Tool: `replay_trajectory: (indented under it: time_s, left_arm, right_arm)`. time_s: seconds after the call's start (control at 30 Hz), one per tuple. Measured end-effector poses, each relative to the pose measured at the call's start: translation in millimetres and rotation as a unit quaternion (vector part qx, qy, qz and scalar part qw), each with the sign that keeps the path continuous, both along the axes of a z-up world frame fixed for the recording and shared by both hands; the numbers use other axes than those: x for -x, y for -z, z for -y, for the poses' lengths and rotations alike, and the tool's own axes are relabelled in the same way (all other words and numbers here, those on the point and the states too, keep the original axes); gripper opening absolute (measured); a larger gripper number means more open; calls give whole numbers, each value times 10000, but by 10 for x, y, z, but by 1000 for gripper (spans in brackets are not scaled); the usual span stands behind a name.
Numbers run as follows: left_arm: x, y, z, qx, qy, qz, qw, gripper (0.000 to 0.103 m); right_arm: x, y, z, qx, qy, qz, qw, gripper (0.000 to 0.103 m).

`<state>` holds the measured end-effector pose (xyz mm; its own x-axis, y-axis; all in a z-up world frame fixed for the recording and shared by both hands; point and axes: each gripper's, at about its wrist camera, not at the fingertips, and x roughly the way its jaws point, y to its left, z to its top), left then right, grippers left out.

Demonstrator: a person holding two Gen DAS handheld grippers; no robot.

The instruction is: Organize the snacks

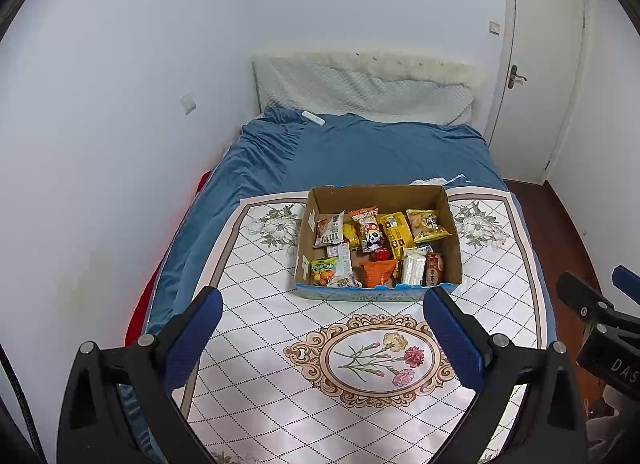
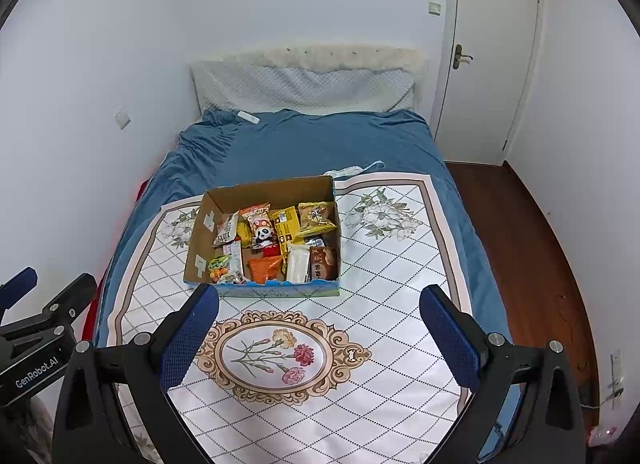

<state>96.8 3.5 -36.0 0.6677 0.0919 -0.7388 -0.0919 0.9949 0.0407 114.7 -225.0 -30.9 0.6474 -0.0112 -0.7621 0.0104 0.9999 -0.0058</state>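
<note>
A cardboard box (image 1: 454,232) (image 2: 200,232) sits on a flowered mat (image 1: 280,344) (image 2: 380,304) spread over the bed. Several snack packets fill it: a panda pack (image 1: 372,238) (image 2: 262,234), a yellow bag (image 1: 426,226) (image 2: 316,218), an orange pack (image 1: 378,272) (image 2: 264,267), a white pack (image 1: 413,270) (image 2: 298,264). My left gripper (image 1: 322,300) hangs open above the mat, just short of the box's near wall. Open too, my right gripper (image 2: 318,298) hovers in front of the box. Neither holds anything.
The blue bedsheet (image 1: 360,152) (image 2: 304,144) runs back to a pillow (image 1: 360,92) (image 2: 304,88) at the wall. A small white device (image 1: 313,118) (image 2: 249,117) lies near the pillow. A white door (image 1: 536,64) (image 2: 488,52) and brown wood floor (image 2: 532,244) lie to the right.
</note>
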Motion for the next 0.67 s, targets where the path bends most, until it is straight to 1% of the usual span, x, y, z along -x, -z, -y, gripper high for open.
replay_trajectory:
  time_s: [0.67]
  left_arm:
    - [9,-35,-4,-26,-32,49,10000,103]
  right_arm:
    - [16,-16,-18,-5,-18,8,10000,102]
